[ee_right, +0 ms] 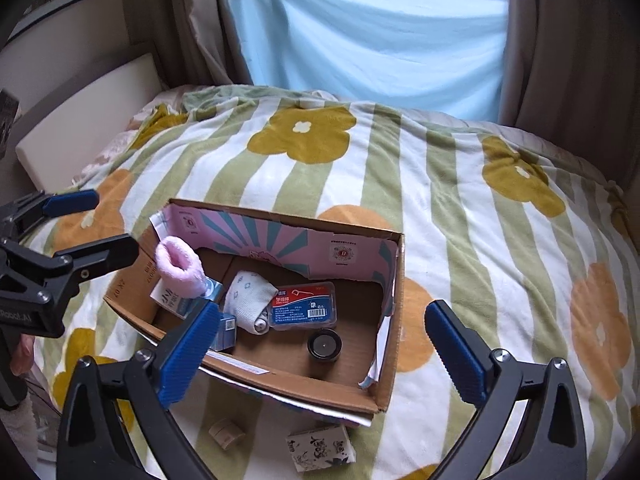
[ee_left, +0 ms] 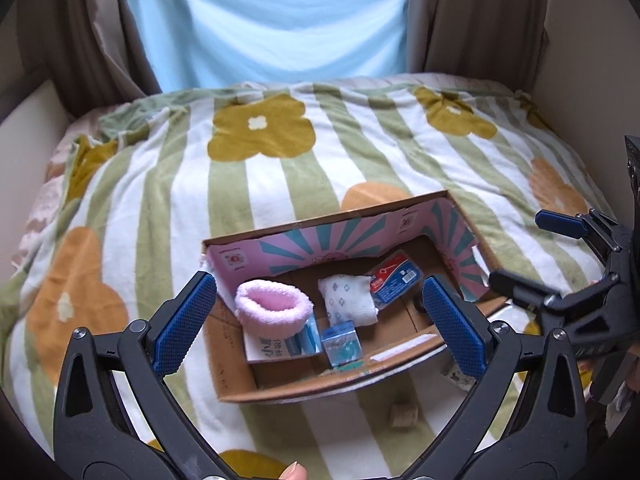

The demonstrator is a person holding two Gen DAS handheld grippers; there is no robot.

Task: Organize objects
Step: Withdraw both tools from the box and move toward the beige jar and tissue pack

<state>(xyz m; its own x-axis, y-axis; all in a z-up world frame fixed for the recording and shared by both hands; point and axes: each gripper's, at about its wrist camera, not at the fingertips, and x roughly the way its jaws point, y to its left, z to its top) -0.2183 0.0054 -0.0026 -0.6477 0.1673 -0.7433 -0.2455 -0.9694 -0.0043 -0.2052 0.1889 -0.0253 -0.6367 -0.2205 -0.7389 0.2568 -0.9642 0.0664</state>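
Observation:
An open cardboard box [ee_left: 280, 390] [ee_right: 394, 320] with a pink inside lies on the bed. In it are a pink fuzzy sock [ee_left: 272, 308] [ee_right: 178, 266], a white patterned sock [ee_left: 350, 298] [ee_right: 250, 300], a blue floss pick case [ee_left: 394, 278] [ee_right: 304, 306], a small blue packet [ee_left: 342, 344] [ee_right: 226, 332], a white carton [ee_left: 276, 350] [ee_right: 172, 300] and a black round jar [ee_right: 324, 345]. My left gripper [ee_left: 320, 320] [ee_right: 100, 224] is open and empty above the box's near side. My right gripper [ee_right: 320, 352] [ee_left: 524, 248] is open and empty over the box's right part.
A striped flower blanket [ee_left: 280, 184] [ee_right: 480, 220] covers the bed. In front of the box lie a small wooden piece [ee_left: 404, 414] [ee_right: 226, 434] and a printed tissue pack [ee_right: 320, 446]. Curtains [ee_left: 92, 32] hang behind the bed.

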